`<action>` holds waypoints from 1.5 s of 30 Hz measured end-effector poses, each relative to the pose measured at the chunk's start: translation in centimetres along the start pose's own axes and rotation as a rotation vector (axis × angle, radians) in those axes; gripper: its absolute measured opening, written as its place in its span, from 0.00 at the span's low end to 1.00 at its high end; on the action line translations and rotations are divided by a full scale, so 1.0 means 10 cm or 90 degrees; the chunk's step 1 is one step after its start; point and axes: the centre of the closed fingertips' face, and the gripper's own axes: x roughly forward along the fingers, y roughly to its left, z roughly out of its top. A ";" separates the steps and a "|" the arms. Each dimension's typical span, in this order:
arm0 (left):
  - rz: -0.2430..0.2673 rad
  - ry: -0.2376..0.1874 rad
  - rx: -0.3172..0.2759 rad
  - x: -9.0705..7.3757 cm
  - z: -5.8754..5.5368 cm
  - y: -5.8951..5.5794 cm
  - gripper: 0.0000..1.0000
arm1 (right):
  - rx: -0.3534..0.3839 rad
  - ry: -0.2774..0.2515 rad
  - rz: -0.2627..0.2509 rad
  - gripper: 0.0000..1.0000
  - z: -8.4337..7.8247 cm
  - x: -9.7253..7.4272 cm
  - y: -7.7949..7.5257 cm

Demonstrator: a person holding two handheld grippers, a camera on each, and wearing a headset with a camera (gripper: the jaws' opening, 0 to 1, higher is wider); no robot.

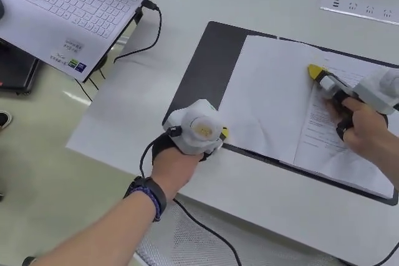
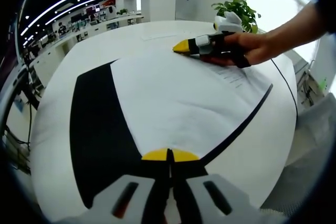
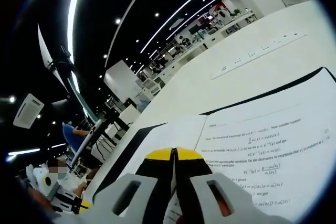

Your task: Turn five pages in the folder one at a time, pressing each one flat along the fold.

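A black folder [image 1: 199,73] lies open on the white table. Its left page [image 1: 262,98] is blank and lies flat; the right page [image 1: 330,141] carries printed text. My left gripper [image 1: 222,133] is shut, its yellow tips resting at the near left edge of the blank page [image 2: 173,98], over the folder's black cover [image 2: 94,129]. My right gripper [image 1: 313,71] is shut too, tips down on the paper close to the fold at the far side. In the right gripper view its tips [image 3: 174,153] sit where the blank page meets the printed page [image 3: 262,145].
A white laptop [image 1: 68,4] stands at the far left with a black cable [image 1: 153,32] trailing off the table. A power strip [image 1: 361,9] lies at the back right. The table's near edge runs just below the folder, with a mesh chair [image 1: 187,241] under it.
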 end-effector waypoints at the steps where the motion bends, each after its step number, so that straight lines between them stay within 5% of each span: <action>1: 0.000 0.000 0.000 0.00 0.00 0.00 0.00 | 0.000 0.001 0.001 0.00 -0.02 -0.03 0.03; 20: 0.001 -0.007 -0.005 -0.01 0.00 0.01 0.00 | -0.009 0.043 0.030 0.00 -0.48 -0.50 0.40; 45: 0.002 -0.013 -0.012 -0.02 0.00 0.00 0.00 | -0.022 0.116 0.074 0.00 -0.98 -0.86 0.74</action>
